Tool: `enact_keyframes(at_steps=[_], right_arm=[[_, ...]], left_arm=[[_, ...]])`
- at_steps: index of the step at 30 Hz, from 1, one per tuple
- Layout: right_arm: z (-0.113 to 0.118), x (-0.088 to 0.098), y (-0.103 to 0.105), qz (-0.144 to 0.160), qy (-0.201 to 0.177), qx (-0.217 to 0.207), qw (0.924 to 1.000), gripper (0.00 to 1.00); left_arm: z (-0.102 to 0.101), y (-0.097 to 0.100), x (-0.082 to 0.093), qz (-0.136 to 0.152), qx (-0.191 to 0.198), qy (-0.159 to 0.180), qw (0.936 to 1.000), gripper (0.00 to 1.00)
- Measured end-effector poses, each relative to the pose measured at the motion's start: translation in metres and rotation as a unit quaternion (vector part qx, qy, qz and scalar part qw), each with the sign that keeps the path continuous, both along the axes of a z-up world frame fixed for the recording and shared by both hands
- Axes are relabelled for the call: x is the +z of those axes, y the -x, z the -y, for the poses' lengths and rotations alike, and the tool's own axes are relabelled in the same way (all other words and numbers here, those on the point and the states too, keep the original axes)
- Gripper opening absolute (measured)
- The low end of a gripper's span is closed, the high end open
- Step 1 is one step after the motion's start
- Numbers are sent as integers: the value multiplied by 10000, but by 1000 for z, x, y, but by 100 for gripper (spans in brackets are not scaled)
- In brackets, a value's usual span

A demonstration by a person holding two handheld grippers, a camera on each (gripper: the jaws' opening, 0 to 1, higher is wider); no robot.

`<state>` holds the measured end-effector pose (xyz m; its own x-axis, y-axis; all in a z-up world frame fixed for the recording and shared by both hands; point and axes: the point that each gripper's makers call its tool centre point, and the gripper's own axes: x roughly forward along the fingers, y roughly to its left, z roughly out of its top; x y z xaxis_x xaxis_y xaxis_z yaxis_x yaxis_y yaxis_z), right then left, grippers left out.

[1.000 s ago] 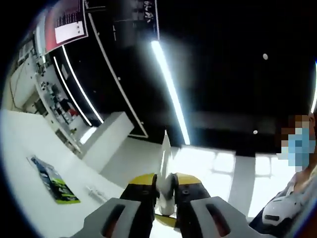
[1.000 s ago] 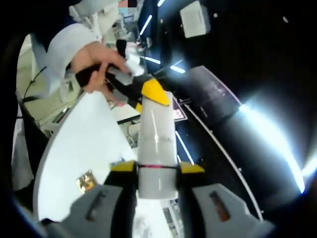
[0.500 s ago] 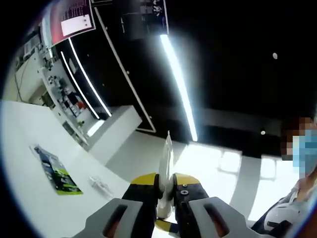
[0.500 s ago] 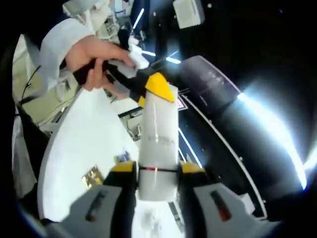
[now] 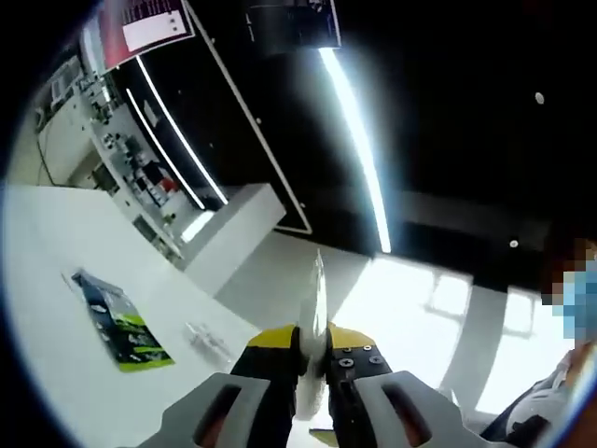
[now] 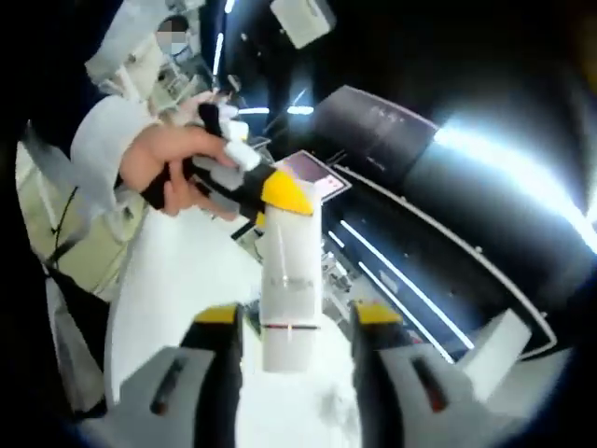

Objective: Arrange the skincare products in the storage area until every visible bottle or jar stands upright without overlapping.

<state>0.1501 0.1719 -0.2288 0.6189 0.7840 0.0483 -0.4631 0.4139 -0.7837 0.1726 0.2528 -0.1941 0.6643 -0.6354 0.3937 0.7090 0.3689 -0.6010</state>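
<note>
A white skincare tube is held in the air, lengthwise along the right gripper view. My right gripper stands open around its lower end, with a gap on each side of the tube. The tube's far end is pinched by the yellow tips of my left gripper, which a hand holds. In the left gripper view, my left gripper is shut on the tube's thin, flat crimped end, which sticks up between the jaws.
A white table lies below, with a green and black leaflet and a small clear item on it. A person's white sleeve reaches in from the left. The dark ceiling carries bright strip lights.
My right gripper's jaws have spread apart and let go of the tube, which they gripped before. The left gripper keeps its pinch on the flat end. Both views have tilted a little.
</note>
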Motion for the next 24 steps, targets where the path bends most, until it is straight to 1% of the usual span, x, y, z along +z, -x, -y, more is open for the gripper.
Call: enact_keyframes(at_steps=[1, 3, 4, 6, 8, 11, 13, 14, 16, 18, 20, 22, 24], right_arm=[[2, 0, 0, -97, -70, 8, 9999, 49], [11, -1, -3, -358, -226, -9, 9991, 51], [13, -2, -3, -519, -284, 0, 9982, 52], [17, -3, -1, -780, -416, 46, 9961, 57], [22, -3, 0, -921, -476, 21, 9946, 64], [31, -4, -1, -1171, -624, -18, 9912, 69], [38, -7, -1, -1409, -767, -34, 9870, 69], [45, -8, -3, -1549, -896, -79, 9838, 71], [54, -11, -7, -1696, -999, -177, 9803, 75], [65, -14, -8, -1936, -1178, -257, 9736, 79], [75, -15, -7, -2151, -1416, -272, 9659, 80], [85, -13, -3, -2194, -1512, -262, 9635, 80], [93, -15, -1, -2303, -1567, -333, 9598, 84]], left_arm=[[2, -4, 1, -17, -8, -50, 10000, 8], [10, -8, 2, -40, -200, -176, 9996, 8], [12, -10, 3, -20, -228, -236, 9995, 8], [17, -16, 5, -67, -252, -304, 9992, 8], [21, -22, 8, -40, -208, -468, 9987, 8], [29, -32, 10, -48, -200, -663, 9976, 8], [35, -39, 9, -61, -189, -810, 9965, 8], [37, -41, 9, -57, -181, -879, 9959, 8], [46, -49, 8, -70, -182, -1026, 9945, 8], [52, -56, 7, -85, -220, -1154, 9930, 8], [61, -62, 5, -90, -276, -1278, 9914, 8], [68, -66, 4, -103, -308, -1362, 9902, 8], [75, -71, 2, -47, -326, -1457, 9888, 8]])
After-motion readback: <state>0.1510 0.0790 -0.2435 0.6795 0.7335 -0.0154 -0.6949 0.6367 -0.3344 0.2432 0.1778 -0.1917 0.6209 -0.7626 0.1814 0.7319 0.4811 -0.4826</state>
